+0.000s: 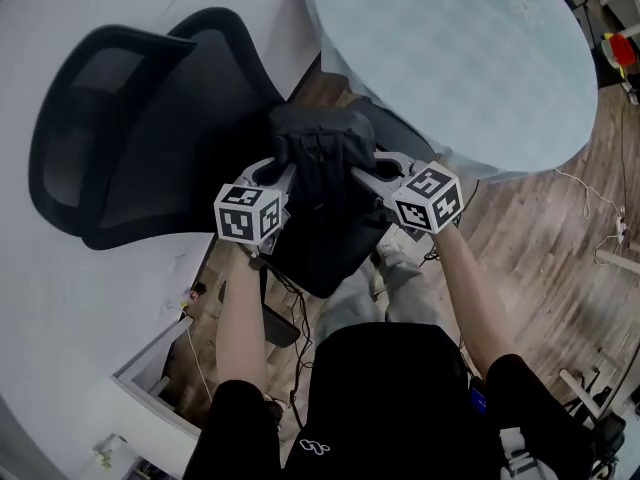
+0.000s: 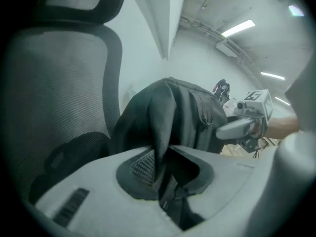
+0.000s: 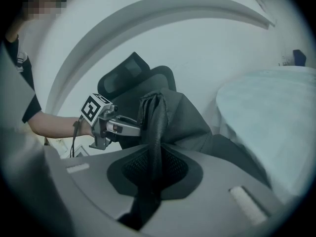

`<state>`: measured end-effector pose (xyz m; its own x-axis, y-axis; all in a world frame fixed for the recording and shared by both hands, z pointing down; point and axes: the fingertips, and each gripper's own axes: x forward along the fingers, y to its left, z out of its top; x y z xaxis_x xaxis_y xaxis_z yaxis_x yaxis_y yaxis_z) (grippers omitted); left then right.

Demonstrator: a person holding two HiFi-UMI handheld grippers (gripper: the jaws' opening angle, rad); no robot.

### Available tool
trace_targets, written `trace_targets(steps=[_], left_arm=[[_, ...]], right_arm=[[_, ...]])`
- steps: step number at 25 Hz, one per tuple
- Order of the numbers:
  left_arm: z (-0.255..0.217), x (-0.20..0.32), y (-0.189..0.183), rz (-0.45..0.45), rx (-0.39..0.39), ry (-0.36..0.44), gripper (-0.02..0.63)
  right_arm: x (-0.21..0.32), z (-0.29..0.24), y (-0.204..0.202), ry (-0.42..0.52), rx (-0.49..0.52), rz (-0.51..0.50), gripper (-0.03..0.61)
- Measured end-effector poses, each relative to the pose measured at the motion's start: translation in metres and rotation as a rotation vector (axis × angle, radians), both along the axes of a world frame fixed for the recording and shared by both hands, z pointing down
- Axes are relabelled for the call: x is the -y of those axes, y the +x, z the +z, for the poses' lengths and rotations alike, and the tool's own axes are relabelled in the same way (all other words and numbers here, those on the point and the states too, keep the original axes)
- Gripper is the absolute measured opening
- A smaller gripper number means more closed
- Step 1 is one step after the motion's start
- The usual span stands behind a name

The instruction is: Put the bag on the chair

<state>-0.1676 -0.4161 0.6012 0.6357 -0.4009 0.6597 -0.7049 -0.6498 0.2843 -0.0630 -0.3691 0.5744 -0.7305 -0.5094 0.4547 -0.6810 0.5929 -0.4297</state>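
A black fabric bag (image 1: 318, 153) hangs between my two grippers over the seat (image 1: 325, 253) of a black office chair, whose mesh back (image 1: 130, 118) stands to the left. My left gripper (image 1: 290, 173) is shut on a fold of the bag's cloth at its left side. In the left gripper view that fold (image 2: 159, 142) runs down between the jaws, with the chair back (image 2: 54, 93) close behind. My right gripper (image 1: 352, 173) is shut on a dark strap of the bag (image 3: 154, 132). Whether the bag's bottom touches the seat is hidden.
A round pale blue table (image 1: 460, 48) stands right behind the chair. The white wall (image 1: 60, 308) lies to the left. Wooden floor (image 1: 560, 268) with loose cables (image 1: 600, 208) lies to the right. A red object (image 1: 620, 50) sits at the far right edge.
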Motion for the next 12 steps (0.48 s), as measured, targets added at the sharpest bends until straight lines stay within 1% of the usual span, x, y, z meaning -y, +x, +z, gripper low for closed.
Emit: trace_targets(steps=[2, 4, 7, 10, 12], left_arm=[[0.027, 0.013, 0.002, -0.029, 0.023, -0.047, 0.058], [0.048, 0.022, 0.007, -0.064, 0.032, -0.076, 0.058], [0.057, 0.034, 0.014, -0.095, 0.023, -0.061, 0.058], [0.064, 0.042, 0.016, -0.099, 0.032, -0.045, 0.069], [0.066, 0.037, 0.012, -0.110, 0.015, -0.062, 0.085]], right_arm=[[0.010, 0.028, 0.002, -0.062, -0.035, 0.041, 0.049], [0.016, 0.051, 0.006, -0.126, -0.022, 0.105, 0.051], [0.023, 0.058, 0.011, -0.172, 0.073, 0.204, 0.055], [0.029, 0.064, 0.016, -0.197, 0.107, 0.267, 0.061], [0.028, 0.068, 0.018, -0.215, 0.111, 0.299, 0.082]])
